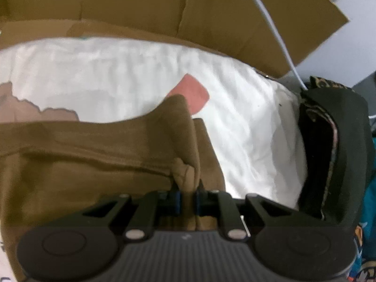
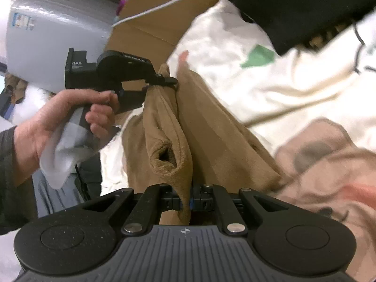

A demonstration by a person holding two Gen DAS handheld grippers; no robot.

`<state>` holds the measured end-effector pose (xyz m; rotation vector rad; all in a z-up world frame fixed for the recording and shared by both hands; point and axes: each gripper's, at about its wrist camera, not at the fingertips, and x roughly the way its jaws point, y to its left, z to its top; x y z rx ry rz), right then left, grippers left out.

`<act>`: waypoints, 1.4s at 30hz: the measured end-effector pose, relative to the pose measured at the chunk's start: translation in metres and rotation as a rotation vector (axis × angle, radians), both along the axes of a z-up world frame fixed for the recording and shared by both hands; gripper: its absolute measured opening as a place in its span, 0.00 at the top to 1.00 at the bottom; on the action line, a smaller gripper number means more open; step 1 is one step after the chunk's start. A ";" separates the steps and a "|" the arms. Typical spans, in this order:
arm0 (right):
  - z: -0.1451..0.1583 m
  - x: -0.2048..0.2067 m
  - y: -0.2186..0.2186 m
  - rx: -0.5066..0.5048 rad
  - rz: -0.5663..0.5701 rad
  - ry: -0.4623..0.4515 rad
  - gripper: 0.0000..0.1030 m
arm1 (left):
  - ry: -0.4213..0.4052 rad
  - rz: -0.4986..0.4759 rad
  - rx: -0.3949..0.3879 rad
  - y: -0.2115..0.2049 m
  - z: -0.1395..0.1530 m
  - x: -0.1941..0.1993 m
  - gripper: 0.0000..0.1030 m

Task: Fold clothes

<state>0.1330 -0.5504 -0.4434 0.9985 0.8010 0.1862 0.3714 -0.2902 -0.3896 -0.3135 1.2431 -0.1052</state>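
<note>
**Both grippers carrying a pinched fold of the brown garment over the bed**

The left gripper is clamping a bunched edge of the brown garment, its jaws nearly closed on the cloth. The right gripper is pinching another part of the same edge, jaws almost fully shut on the fabric. The garment is lying on the white printed bedsheet, its bulk draping toward the sheet's near edge, with a cardboard sheet along the far edge and a black bag at one side. In the right wrist view, the person's hand is holding the left tool's handle, and a loose tube of cloth, perhaps a sleeve or leg opening, is sagging between the two grips.

To fold well, both grips are probably best kept level and taut, so the sagging part flattens before the edge is laid down, and neither should release until the edges line up.
</note>
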 end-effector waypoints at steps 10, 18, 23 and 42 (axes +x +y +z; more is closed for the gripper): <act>-0.006 -0.007 -0.009 -0.049 -0.022 0.006 0.92 | 0.125 -0.057 0.025 -0.007 -0.001 0.019 0.86; -0.003 -0.013 -0.015 -0.066 -0.045 -0.001 0.96 | 0.169 -0.100 0.090 -0.026 0.008 0.026 0.88; -0.010 -0.018 -0.021 -0.019 -0.075 0.021 0.96 | 0.163 -0.108 0.106 -0.035 0.003 0.029 0.88; -0.003 -0.032 -0.048 -0.026 -0.144 0.074 0.88 | 0.003 -0.089 0.012 -0.002 0.044 0.033 0.68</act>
